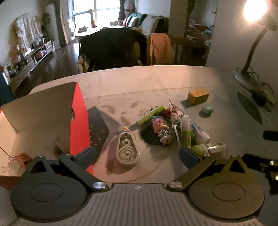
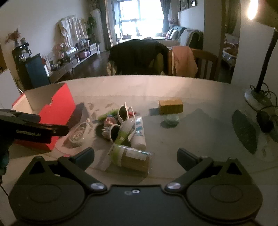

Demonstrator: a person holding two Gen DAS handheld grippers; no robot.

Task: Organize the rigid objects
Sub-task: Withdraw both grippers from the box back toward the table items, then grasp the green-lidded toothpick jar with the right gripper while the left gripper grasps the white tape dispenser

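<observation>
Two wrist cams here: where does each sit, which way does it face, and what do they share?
Left wrist: on the left gripper, facing across the table at the correction tape; own open fingers show.
Right wrist: on the right gripper, further right, facing the jar; own open fingers and the left gripper's body at left show.
Shared: red box, sunglasses, yellow box, lamp.

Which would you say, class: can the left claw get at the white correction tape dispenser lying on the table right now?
Probably yes. The left claw is open, and the correction tape dispenser lies flat between its fingers with nothing on top. The red box stands to its left and the toy pile to its right, both apart from it.
</observation>
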